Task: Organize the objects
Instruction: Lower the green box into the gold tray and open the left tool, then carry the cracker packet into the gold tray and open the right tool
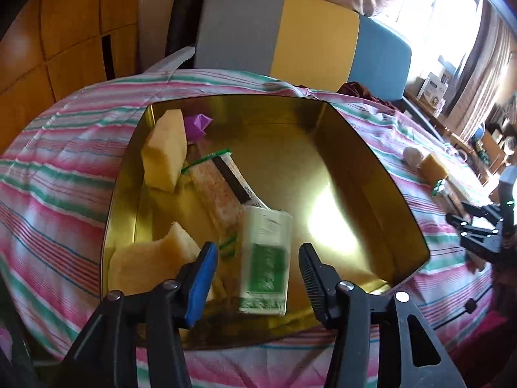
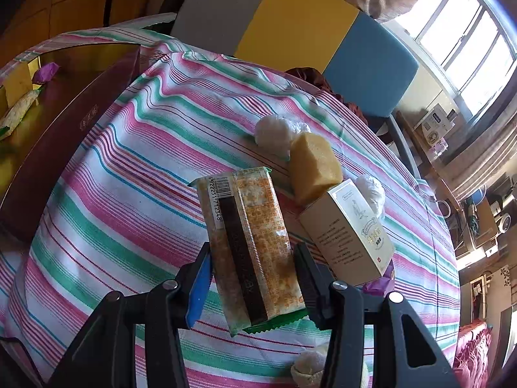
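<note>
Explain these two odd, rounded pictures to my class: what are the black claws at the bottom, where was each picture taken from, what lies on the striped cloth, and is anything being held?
The black claws are hand-held two-finger grippers, one in each of a person's hands, each with a wide-angle camera looking along its fingers.

The left picture looks into a gold tin holding yellow sponges, a cracker packet and a purple wrapper. The left gripper is open; a blurred white and green box sits between its fingers, apparently let go.

The right gripper is shut on another cracker pack. On the striped cloth lie a sponge, a cream box and white wrapped balls.
</note>
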`<action>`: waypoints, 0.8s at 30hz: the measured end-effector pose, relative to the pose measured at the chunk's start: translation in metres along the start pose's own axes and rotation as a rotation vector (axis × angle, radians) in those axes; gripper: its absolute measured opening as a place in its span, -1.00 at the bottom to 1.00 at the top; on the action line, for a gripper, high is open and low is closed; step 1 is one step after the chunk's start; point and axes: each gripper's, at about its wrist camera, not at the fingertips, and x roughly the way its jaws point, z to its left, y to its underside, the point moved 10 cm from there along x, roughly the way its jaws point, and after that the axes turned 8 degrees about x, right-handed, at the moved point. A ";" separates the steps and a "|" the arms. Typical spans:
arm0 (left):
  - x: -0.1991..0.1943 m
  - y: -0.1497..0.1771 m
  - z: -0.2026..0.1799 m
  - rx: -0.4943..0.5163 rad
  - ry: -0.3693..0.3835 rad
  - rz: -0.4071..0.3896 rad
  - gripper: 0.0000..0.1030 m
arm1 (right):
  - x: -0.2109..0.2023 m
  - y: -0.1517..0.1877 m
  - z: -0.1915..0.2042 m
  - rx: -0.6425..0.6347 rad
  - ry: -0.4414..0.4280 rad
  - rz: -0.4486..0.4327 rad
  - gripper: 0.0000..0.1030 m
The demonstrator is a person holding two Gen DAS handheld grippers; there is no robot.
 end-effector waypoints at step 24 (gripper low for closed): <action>-0.044 -0.004 0.010 -0.066 0.036 -0.143 0.33 | -0.104 -0.053 0.154 0.029 -0.239 -0.142 -0.03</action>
